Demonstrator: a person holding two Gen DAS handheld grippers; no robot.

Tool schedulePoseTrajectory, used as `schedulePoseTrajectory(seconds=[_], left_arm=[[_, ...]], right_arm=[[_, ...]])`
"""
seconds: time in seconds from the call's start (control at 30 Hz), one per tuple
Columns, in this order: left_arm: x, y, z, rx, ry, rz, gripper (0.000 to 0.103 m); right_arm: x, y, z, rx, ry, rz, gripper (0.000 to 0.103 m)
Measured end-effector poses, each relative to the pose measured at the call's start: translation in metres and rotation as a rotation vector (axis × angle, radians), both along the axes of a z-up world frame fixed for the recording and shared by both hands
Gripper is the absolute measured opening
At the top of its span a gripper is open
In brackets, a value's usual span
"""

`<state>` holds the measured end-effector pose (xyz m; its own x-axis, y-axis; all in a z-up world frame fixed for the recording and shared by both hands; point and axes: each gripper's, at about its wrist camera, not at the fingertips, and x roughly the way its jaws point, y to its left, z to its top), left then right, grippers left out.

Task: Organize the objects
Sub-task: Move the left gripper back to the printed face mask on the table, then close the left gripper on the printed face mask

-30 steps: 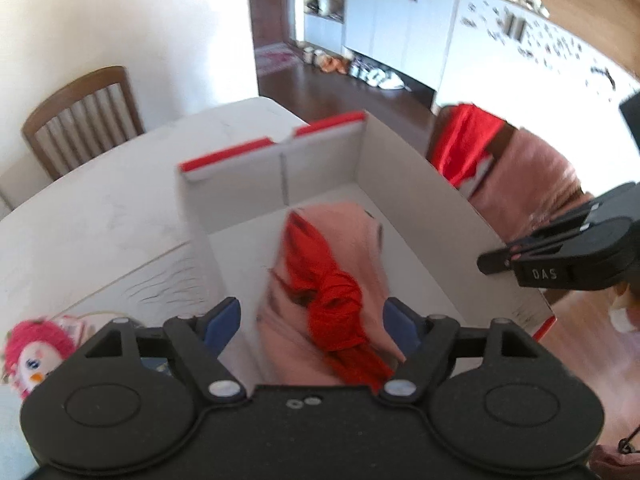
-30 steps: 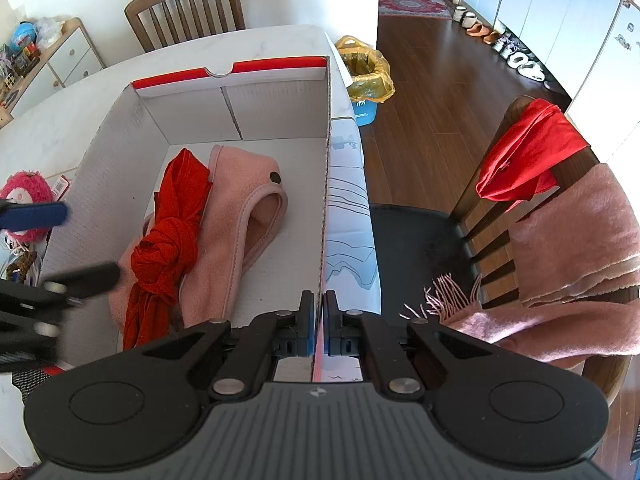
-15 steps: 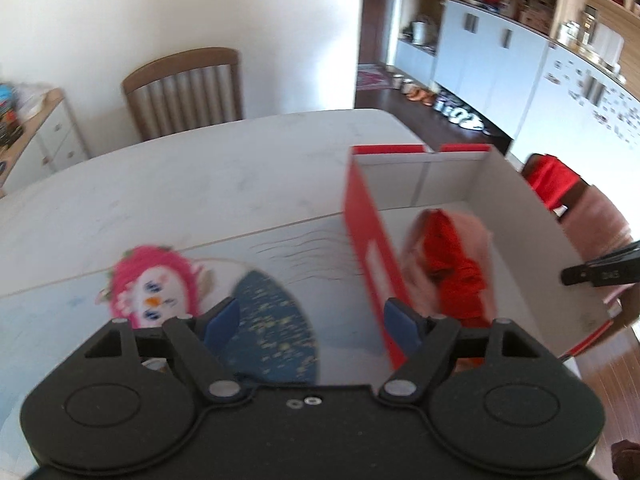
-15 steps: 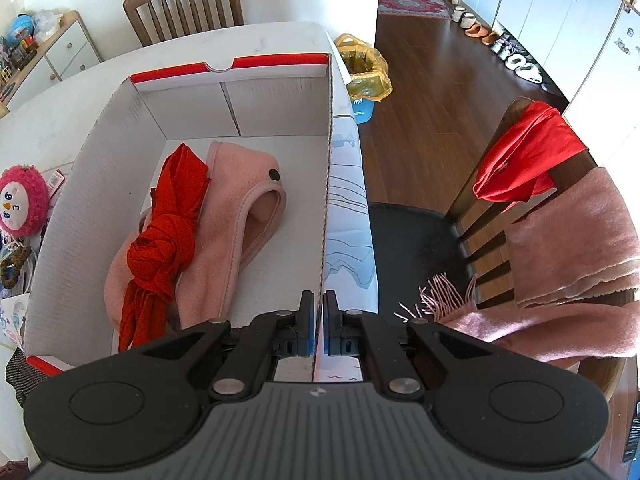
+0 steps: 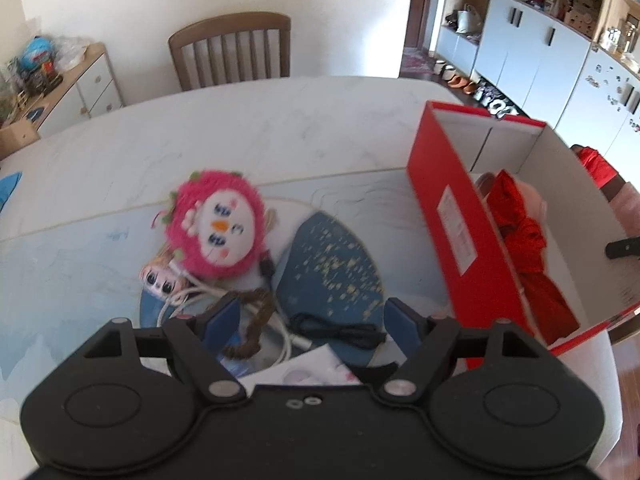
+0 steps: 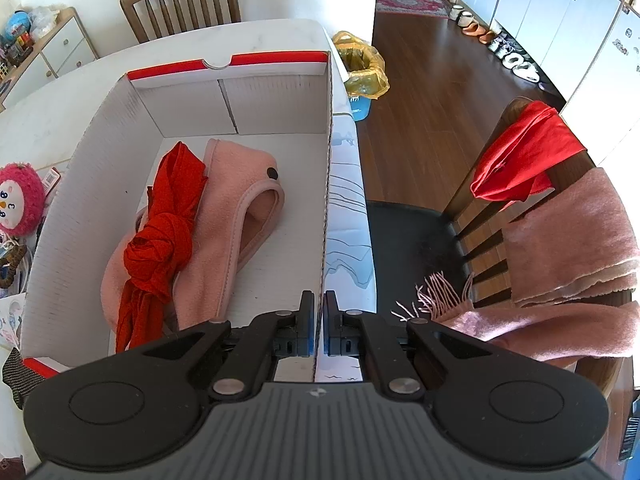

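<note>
Place: a home, an open dining and kitchen area.
Table: white marble-look dining table (image 5: 248, 128) ahead of the tongs.
Seating: wooden slat-back chair (image 5: 230, 50) beyond it, at the wall.
Storage: white cupboards (image 6: 560, 12) far right; low drawer unit (image 5: 80, 88) far left, with toys on top.
Floor: dark wood (image 6: 432, 80), slippers (image 6: 476, 32) lined up along it.
Clothing: scarves draped over a second chair (image 6: 560, 208) right of the tongs.

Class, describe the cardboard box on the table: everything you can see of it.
The box is open-topped corrugated cardboard, red outside and white inside, with a white label on its long red side. It stands upright near the table's edge. Inside lie a pink fleece garment and a knotted red cloth across it. The right gripper is shut on the box's right wall near one corner.
</note>
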<state>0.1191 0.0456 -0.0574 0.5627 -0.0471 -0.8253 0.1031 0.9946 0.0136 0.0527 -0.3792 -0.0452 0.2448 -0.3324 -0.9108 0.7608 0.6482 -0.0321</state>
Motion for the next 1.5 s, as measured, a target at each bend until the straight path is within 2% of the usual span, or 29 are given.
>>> schedulePoseTrajectory(seconds=[0.43, 0.73, 0.87, 0.93, 1.1, 1.2, 1.37, 1.5], left_arm=[[-0.014, 0.019, -0.021, 0.012, 0.059, 0.046, 0.083], [-0.020, 0.019, -0.049, 0.055, 0.114, 0.046, 0.083], [-0.021, 0.023, -0.060, 0.035, 0.154, 0.072, 0.083], [-0.021, 0.025, -0.065, 0.028, 0.165, 0.092, 0.087], [-0.017, 0.022, -0.070, 0.069, 0.144, 0.096, 0.092], [-0.015, 0.014, -0.072, 0.128, 0.129, 0.067, 0.091], [-0.016, -0.003, -0.080, 0.242, 0.089, -0.003, 0.086], [-0.021, -0.011, -0.078, 0.306, 0.052, -0.037, 0.058]], right_arm=[[0.001, -0.001, 0.000, 0.005, 0.005, -0.008, 0.003], [0.002, -0.001, -0.001, 0.009, 0.003, -0.020, 0.002], [0.002, -0.002, -0.002, 0.016, 0.003, -0.020, 0.002], [0.002, -0.003, -0.001, 0.019, 0.004, -0.021, 0.002], [0.003, -0.004, -0.001, 0.018, 0.008, -0.018, 0.002], [0.003, -0.004, -0.001, 0.018, 0.008, -0.019, 0.002], [0.003, -0.004, -0.001, 0.017, 0.008, -0.020, 0.002], [0.003, -0.004, -0.001, 0.018, 0.008, -0.022, 0.002]])
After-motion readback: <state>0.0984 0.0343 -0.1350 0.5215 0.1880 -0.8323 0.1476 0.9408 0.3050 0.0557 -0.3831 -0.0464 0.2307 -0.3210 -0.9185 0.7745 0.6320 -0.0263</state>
